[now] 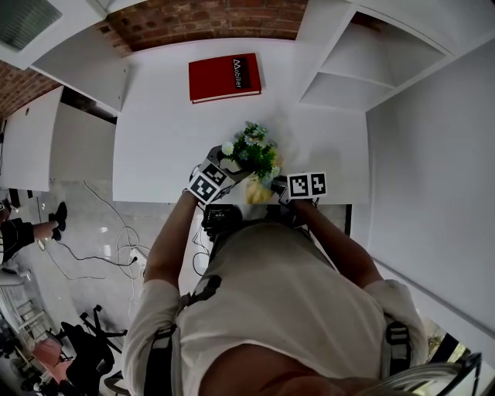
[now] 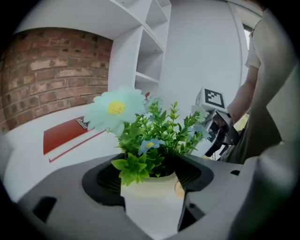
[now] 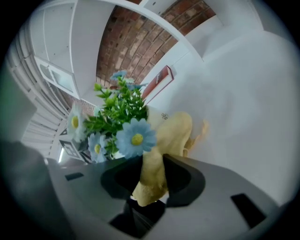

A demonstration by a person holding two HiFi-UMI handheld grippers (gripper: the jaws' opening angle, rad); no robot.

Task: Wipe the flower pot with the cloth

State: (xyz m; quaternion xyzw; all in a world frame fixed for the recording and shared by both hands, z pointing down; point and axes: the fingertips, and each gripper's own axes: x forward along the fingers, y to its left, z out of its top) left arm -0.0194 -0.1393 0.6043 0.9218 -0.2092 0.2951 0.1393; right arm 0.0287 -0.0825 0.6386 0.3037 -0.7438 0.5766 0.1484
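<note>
Left gripper (image 2: 151, 183) clamps the white flower pot (image 2: 151, 206) at the table's (image 1: 170, 116) front edge, perhaps lifted clear. Right gripper (image 3: 149, 180) pinches the yellow cloth (image 3: 174, 131) against it. A hard rub could twist the pot loose over the edge, or snag the flowers (image 2: 154, 126).

We see bare white table (image 1: 155, 116) open to the left of the flower pot (image 2: 152, 201) and behind it, as far as a red book (image 1: 224, 76) lying flat near the brick wall (image 1: 209, 19). On the right, a white shelf unit (image 1: 348, 77) stands close, narrowing the way. The left gripper (image 1: 230, 172) and right gripper (image 1: 272, 186) crowd the pot's near side.
</note>
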